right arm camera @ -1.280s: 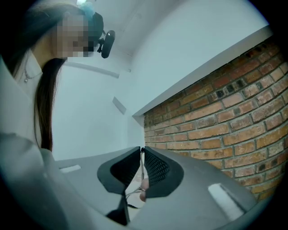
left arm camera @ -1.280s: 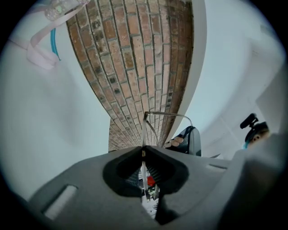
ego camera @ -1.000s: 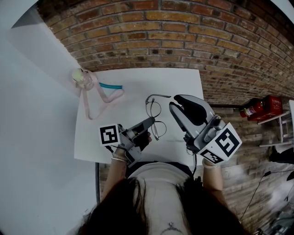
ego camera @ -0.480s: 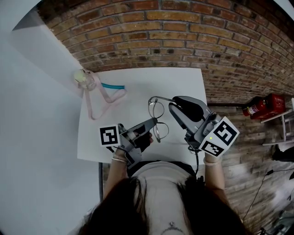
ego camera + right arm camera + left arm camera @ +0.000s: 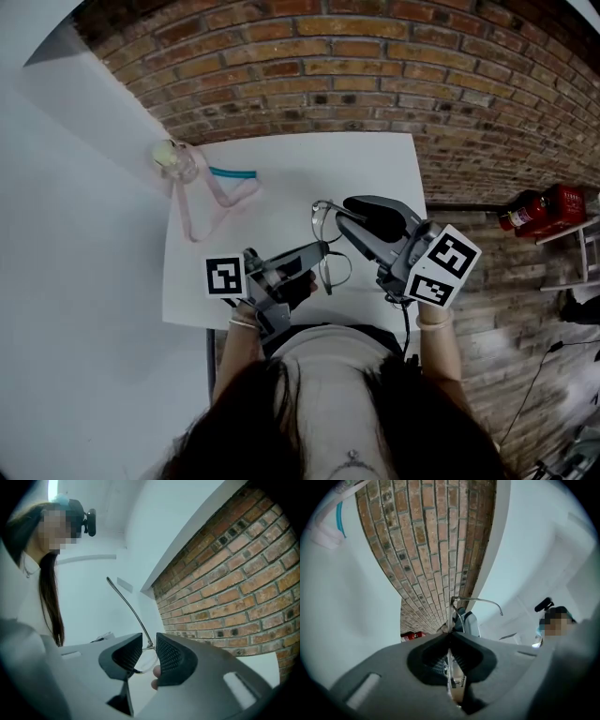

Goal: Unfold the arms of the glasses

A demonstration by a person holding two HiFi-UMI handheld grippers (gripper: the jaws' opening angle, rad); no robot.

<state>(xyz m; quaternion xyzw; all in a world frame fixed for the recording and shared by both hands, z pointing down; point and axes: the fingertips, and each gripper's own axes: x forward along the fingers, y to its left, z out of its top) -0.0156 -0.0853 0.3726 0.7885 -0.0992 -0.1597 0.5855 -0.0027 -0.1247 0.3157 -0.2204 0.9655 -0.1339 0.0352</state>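
Your left tool [image 5: 321, 250] is pressed together on the thin metal-framed glasses [image 5: 330, 269]. In the left gripper view its two pads meet on the lens rim, and the frame stands on edge out of the closed jaws [image 5: 450, 632]. The glasses are held up off the white table [image 5: 281, 178], over its near edge at about 5 o'clock from the table's centre.

Your right tool [image 5: 341, 213] comes in from 3 o'clock, its jaws narrowly spread. In the right gripper view the hinge sits in the gap between the ribbed pads [image 5: 149, 645], and one arm of the glasses [image 5: 126, 601] runs up and away toward 11 o'clock. You cannot tell there whether either pad touches the wire. In the left gripper view that arm [image 5: 477, 600] sticks out sideways from the frame toward 3 o'clock, ending in a bent tip.

A pink looped strap [image 5: 192, 211] lies at the table's 10 o'clock corner with a teal strip [image 5: 230, 174]. A red fire extinguisher [image 5: 544, 208] lies by the brick wall [image 5: 375, 66] at 3 o'clock.
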